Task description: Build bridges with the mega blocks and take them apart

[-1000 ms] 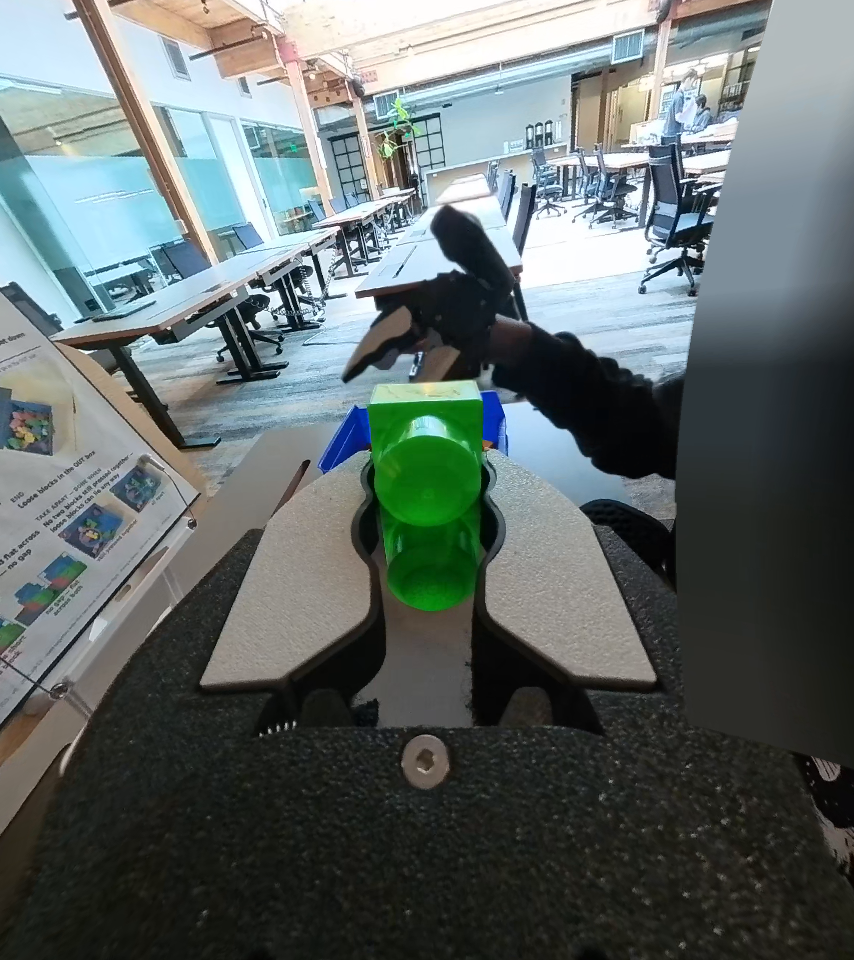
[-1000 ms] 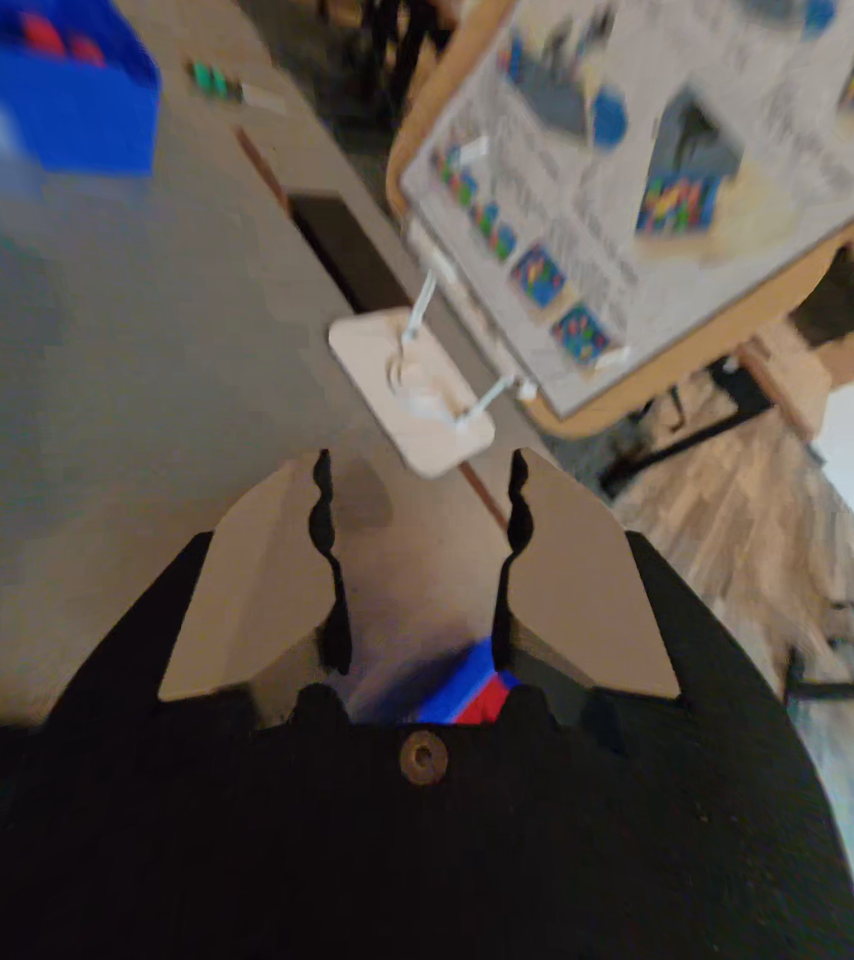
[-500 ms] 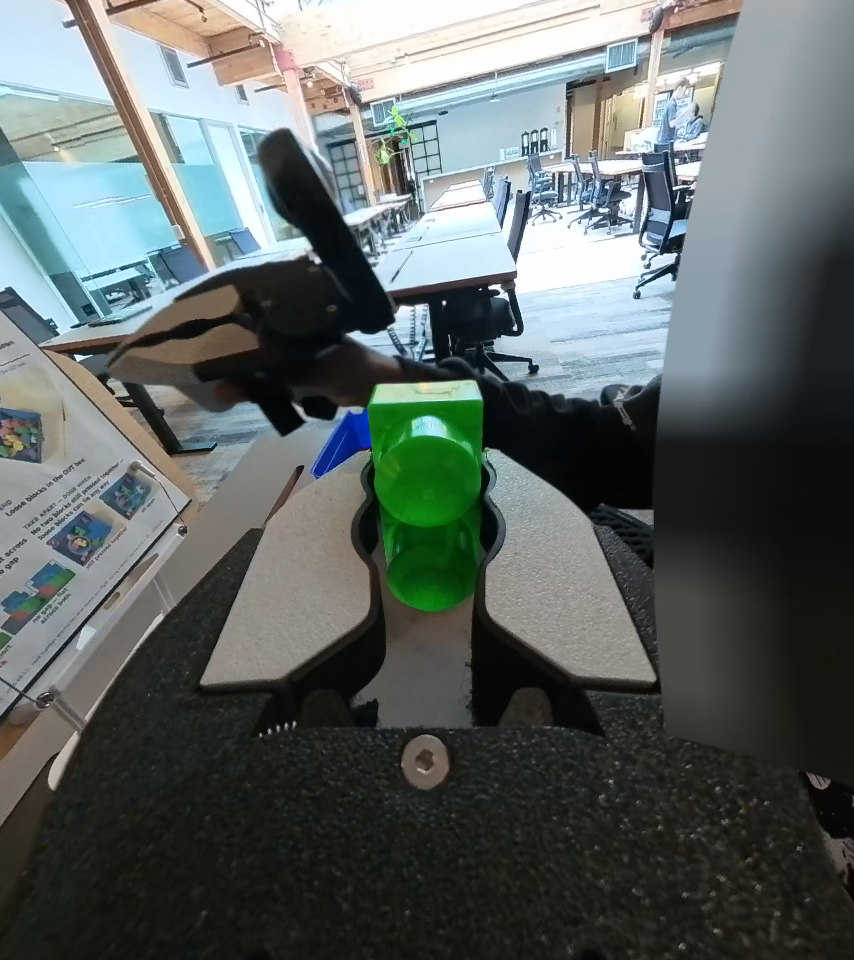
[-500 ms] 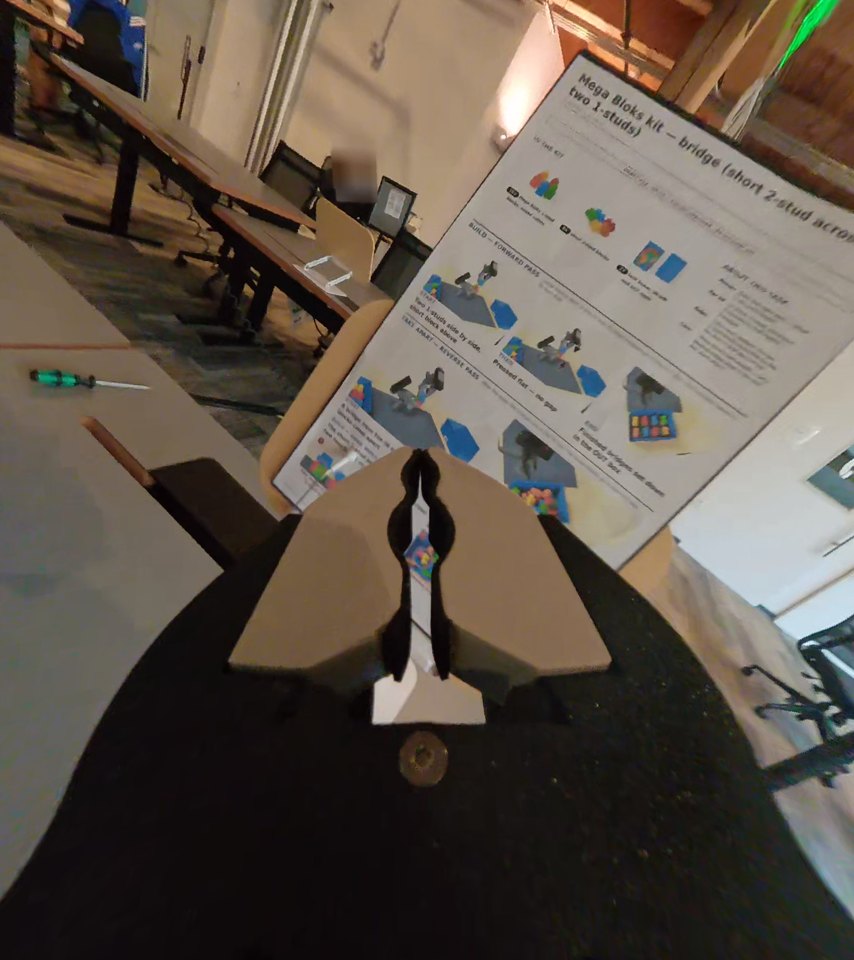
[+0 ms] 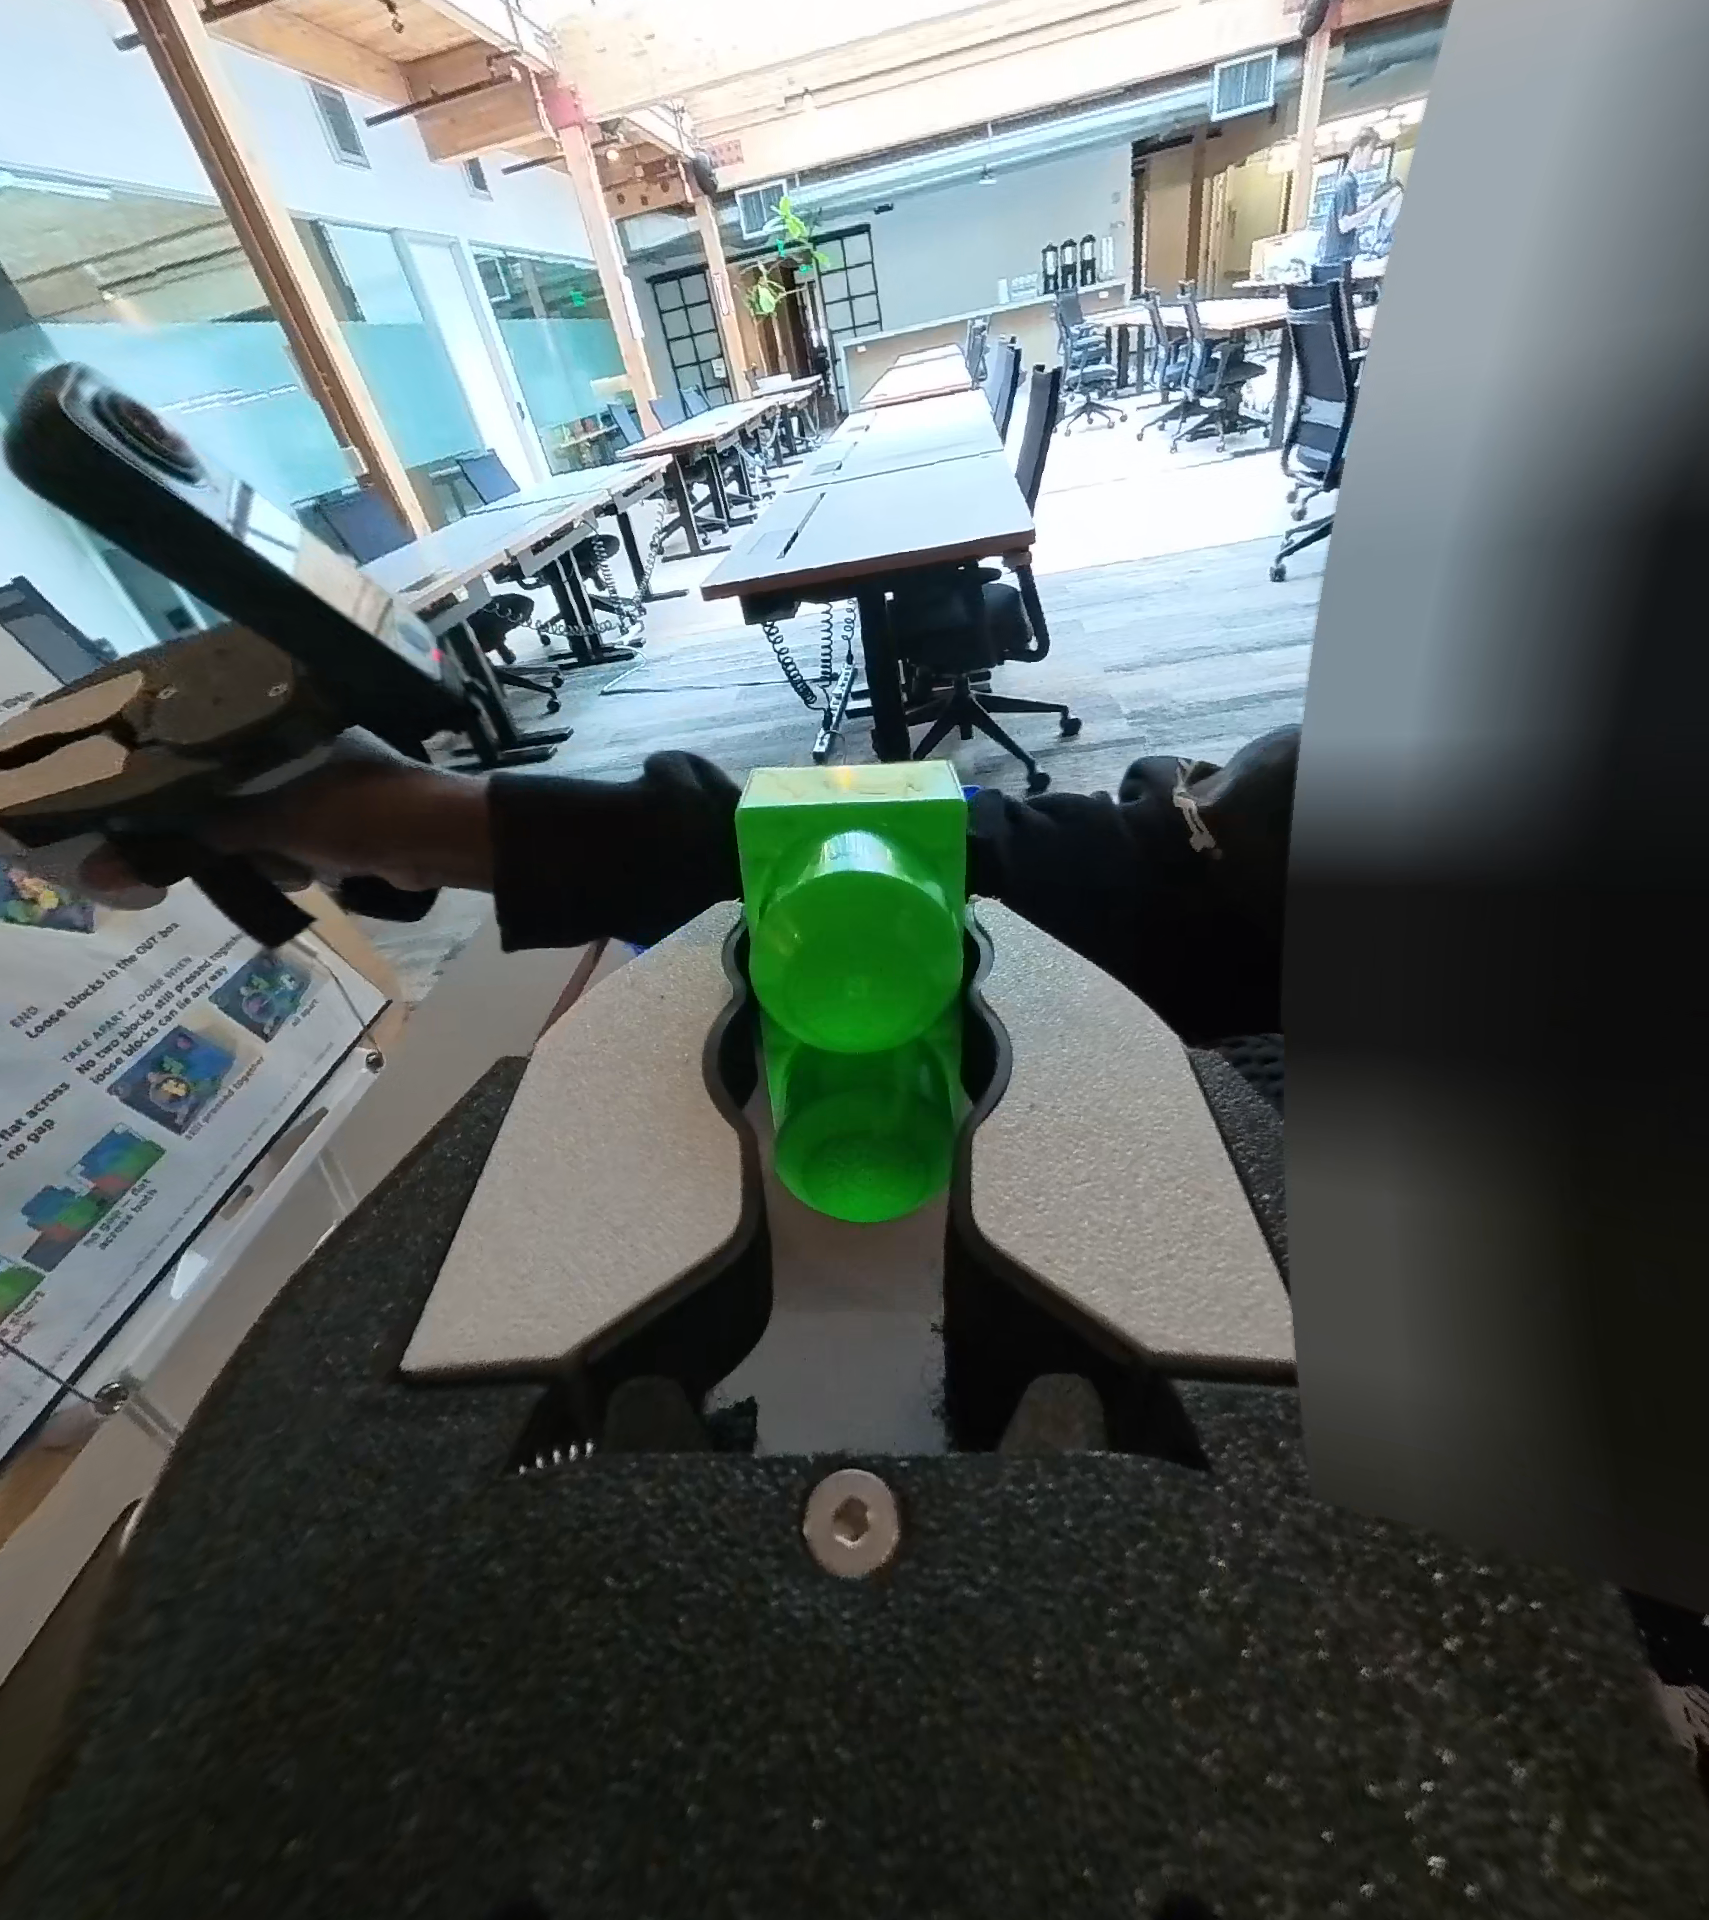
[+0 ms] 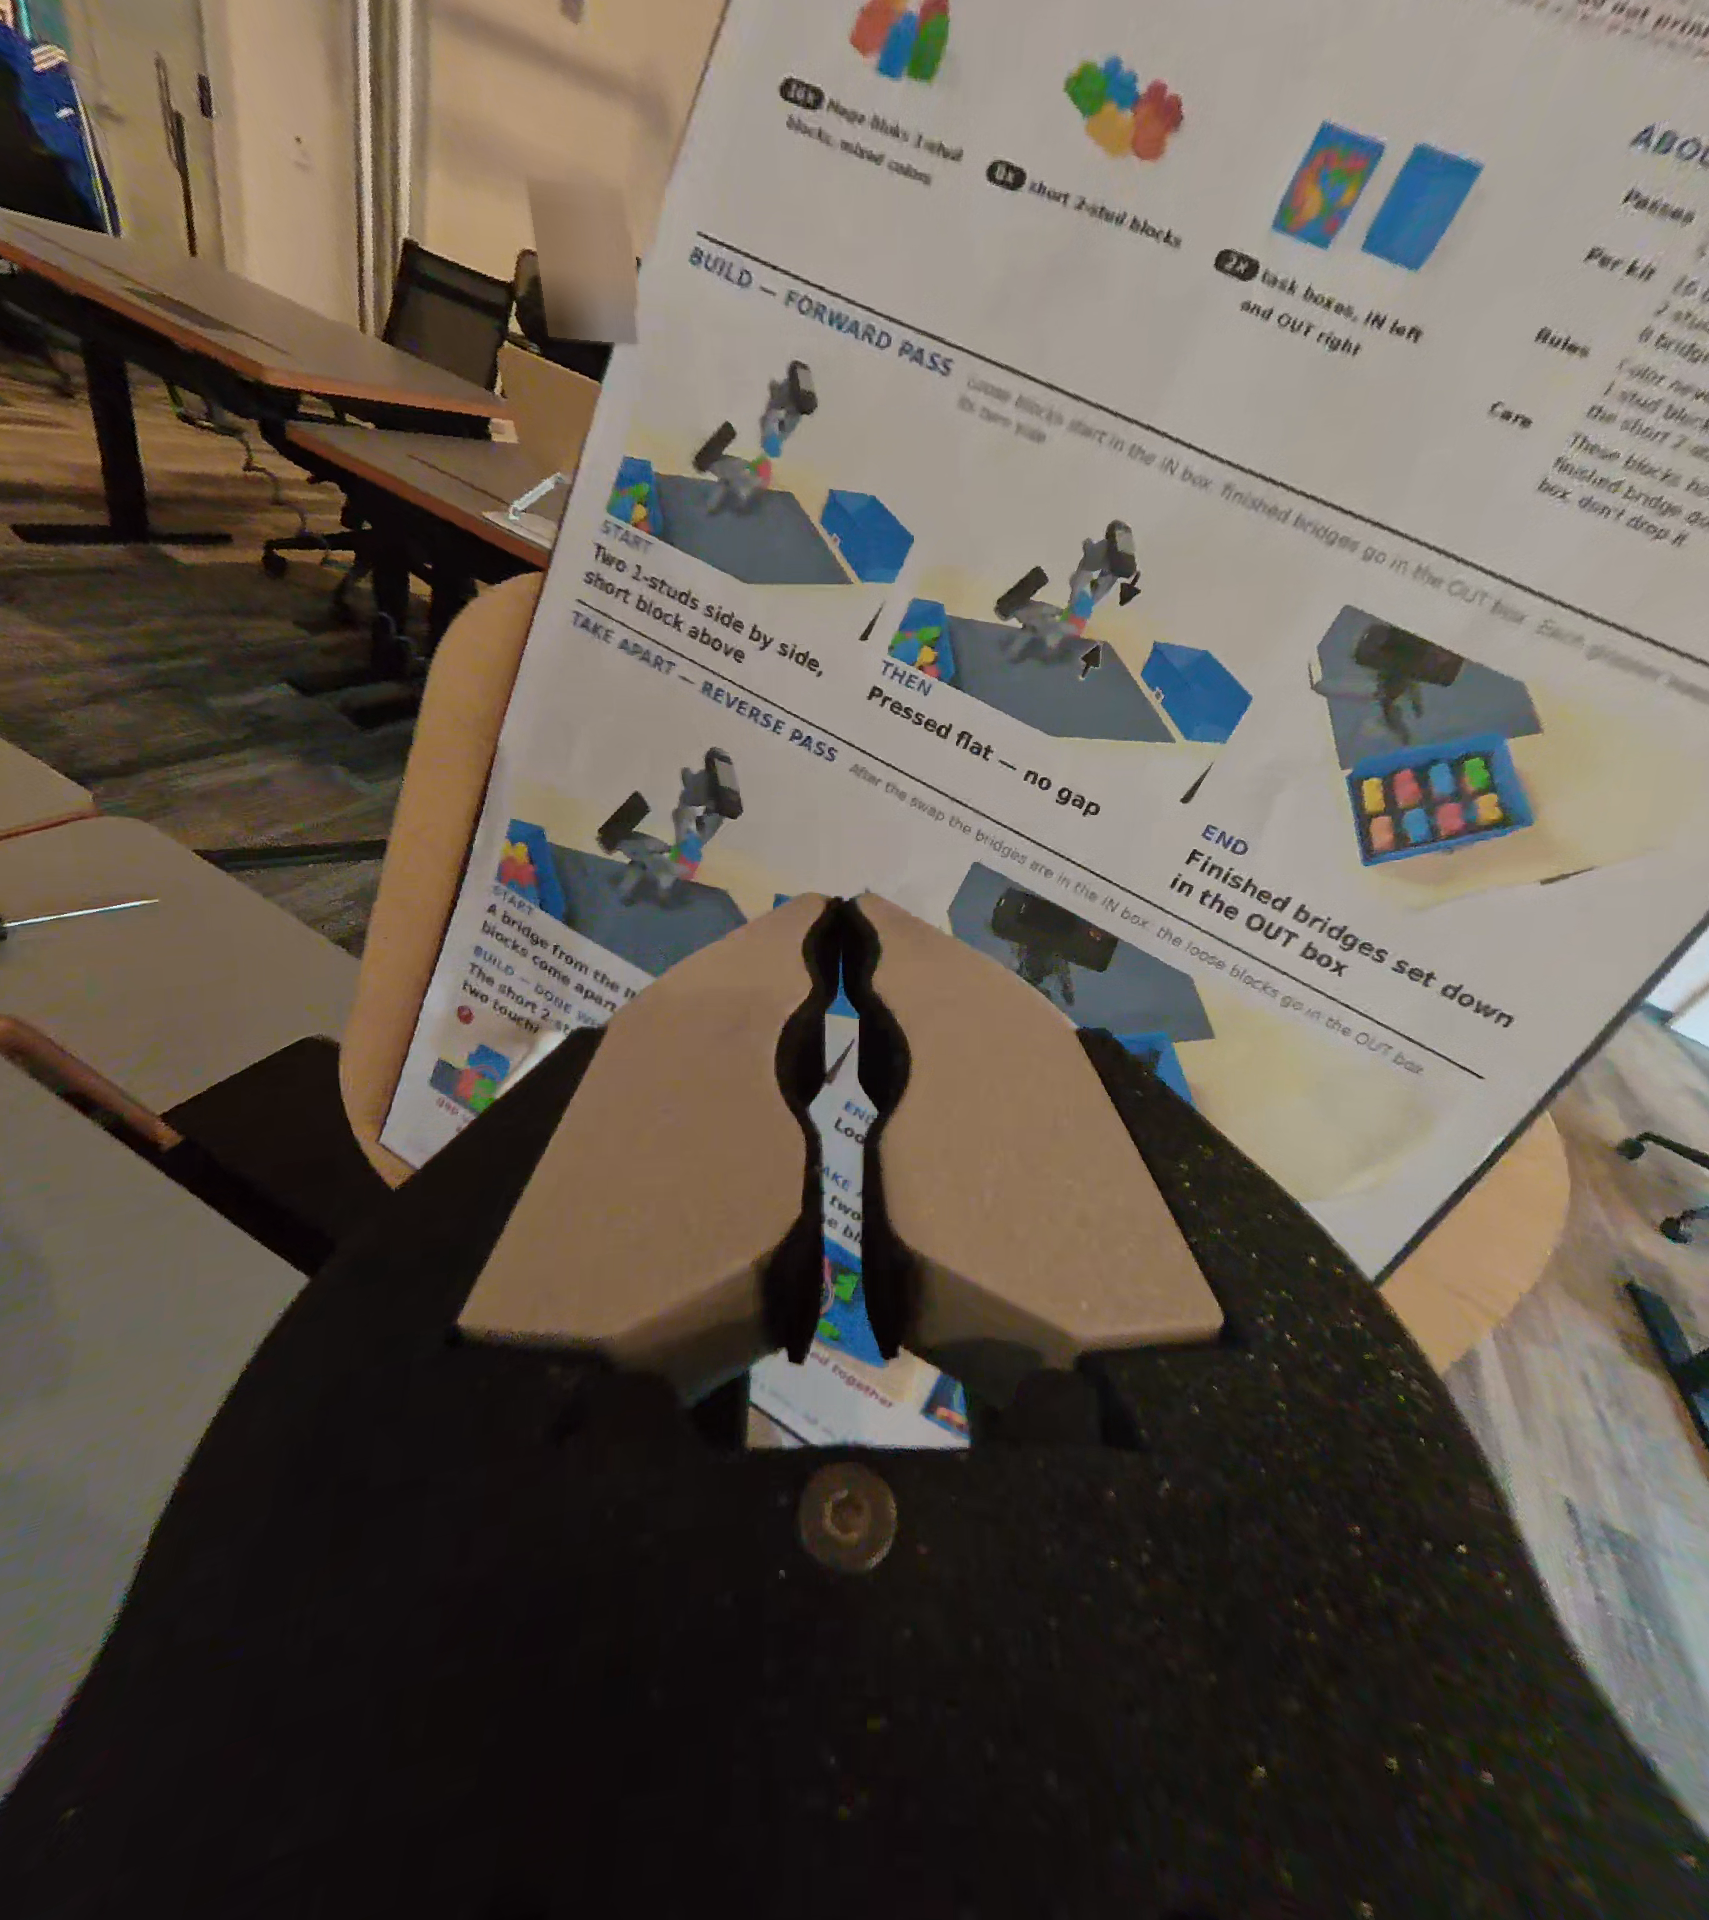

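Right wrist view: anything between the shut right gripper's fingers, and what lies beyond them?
Nothing is held: the right gripper fingers meet at the tips. Through the slit shows only the white printed instruction board standing behind, in the right wrist view.

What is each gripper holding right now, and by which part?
Left gripper clamps the green block by its two side faces. Right gripper is shut, holding nothing.

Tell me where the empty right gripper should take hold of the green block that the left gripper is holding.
Probably the square body end of the green block, which sticks out past the left gripper. Its flat opposite side faces suit two fingers; the round studs nearer the camera sit between the left jaws. Bring the right gripper, now shut and empty, in from the far end, opened first.
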